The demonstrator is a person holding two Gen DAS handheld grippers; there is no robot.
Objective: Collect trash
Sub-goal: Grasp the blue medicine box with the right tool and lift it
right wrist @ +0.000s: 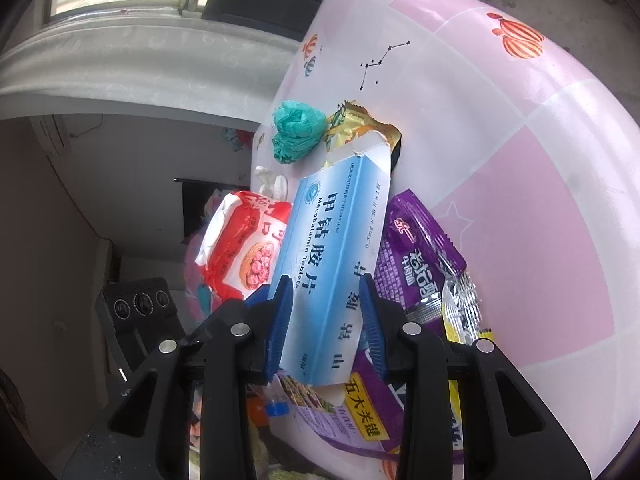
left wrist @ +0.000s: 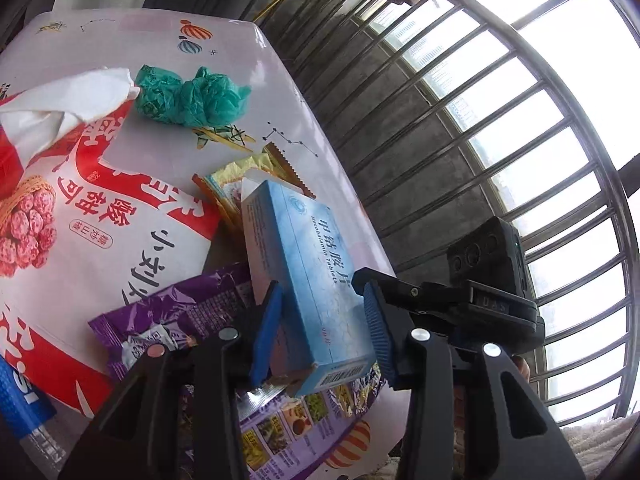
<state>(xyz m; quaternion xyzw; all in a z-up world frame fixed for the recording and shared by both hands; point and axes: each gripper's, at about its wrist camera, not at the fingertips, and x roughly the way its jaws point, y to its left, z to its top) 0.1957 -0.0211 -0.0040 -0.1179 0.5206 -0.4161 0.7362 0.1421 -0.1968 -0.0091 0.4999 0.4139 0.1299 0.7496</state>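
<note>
A blue Mecobalamin tablet box (left wrist: 304,264) sits between the blue pads of my left gripper (left wrist: 320,324), which is shut on it. The same box (right wrist: 332,264) also sits between the pads of my right gripper (right wrist: 326,324), which is shut on it too. The right gripper (left wrist: 480,280) shows in the left wrist view beside the box. Under the box lie a purple snack wrapper (left wrist: 168,312), a gold wrapper (left wrist: 240,176), a red and white snack bag (left wrist: 80,216) and a crumpled green plastic bag (left wrist: 192,96) on the pink table (right wrist: 520,184).
A white tissue (left wrist: 60,100) lies on the red bag. A blue-labelled bottle (left wrist: 20,400) is at the lower left. Window bars (left wrist: 480,120) stand past the table's right edge. The table edge drops off to the left in the right wrist view, with a room beyond.
</note>
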